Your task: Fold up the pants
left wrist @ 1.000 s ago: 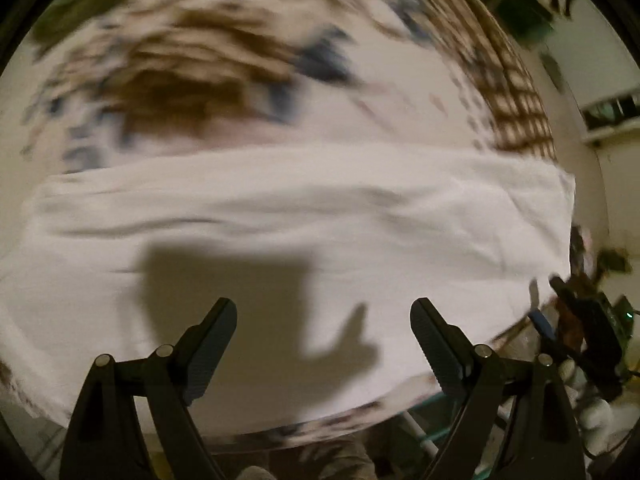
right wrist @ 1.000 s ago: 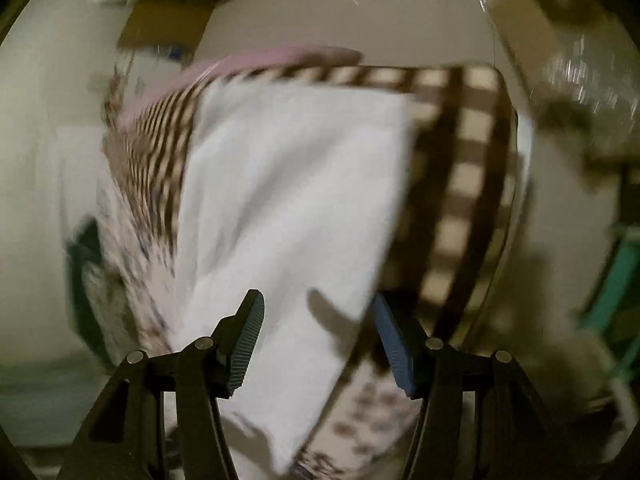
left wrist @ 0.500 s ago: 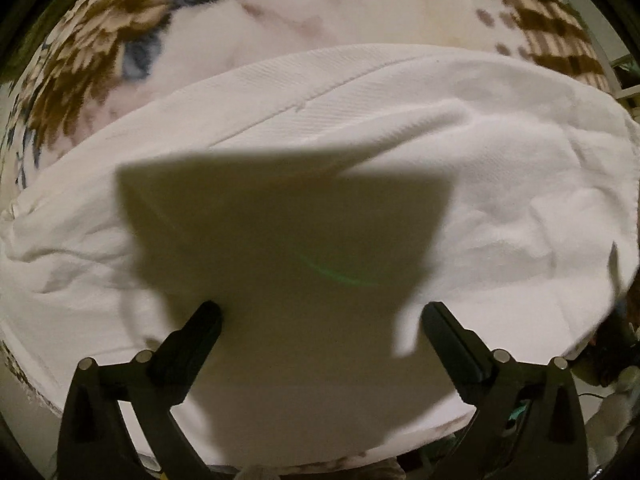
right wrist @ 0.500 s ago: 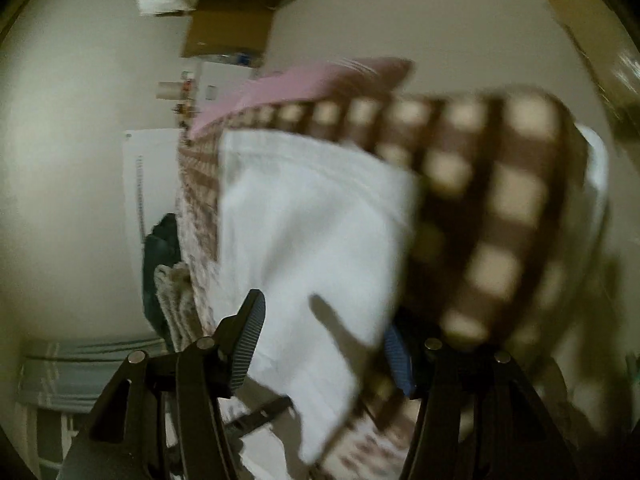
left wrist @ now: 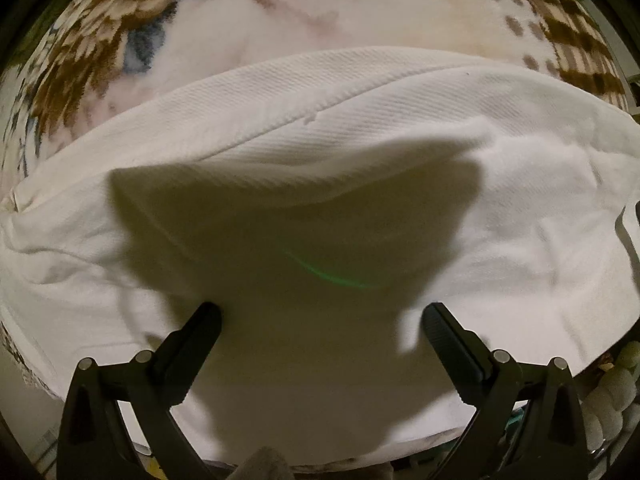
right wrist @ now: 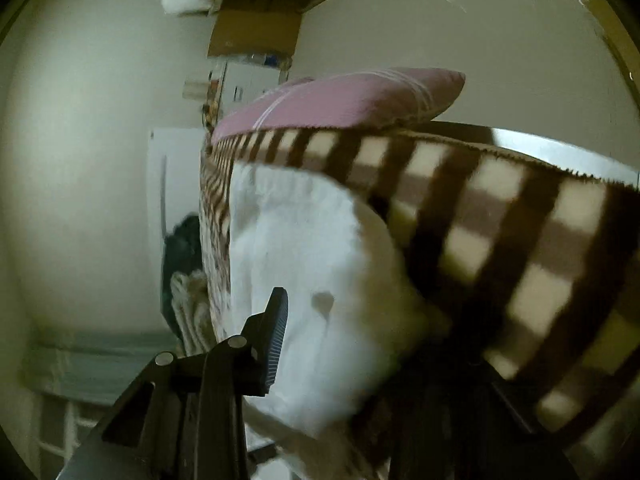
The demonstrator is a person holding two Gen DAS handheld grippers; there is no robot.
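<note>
White pants [left wrist: 320, 200] lie folded across a patterned blanket [left wrist: 100, 52] and fill most of the left wrist view. My left gripper [left wrist: 320, 324] is open just above the cloth, jaws wide apart, holding nothing. In the right wrist view the pants [right wrist: 300, 248] show as a white band on the bed. My right gripper [right wrist: 360, 340] is open at the end of the pants; its left finger [right wrist: 276, 336] rests against the cloth, its right finger is hidden under the checked blanket [right wrist: 500, 248].
A pink pillow [right wrist: 340, 100] lies at the far end of the bed. A cardboard box [right wrist: 256, 32] and shelf items stand by the wall. Clutter sits beside the bed at the lower right in the left wrist view [left wrist: 616, 392].
My left gripper has moved down close to the pants. My right gripper has dropped low to the bed edge, its right finger slipping under the blanket.
</note>
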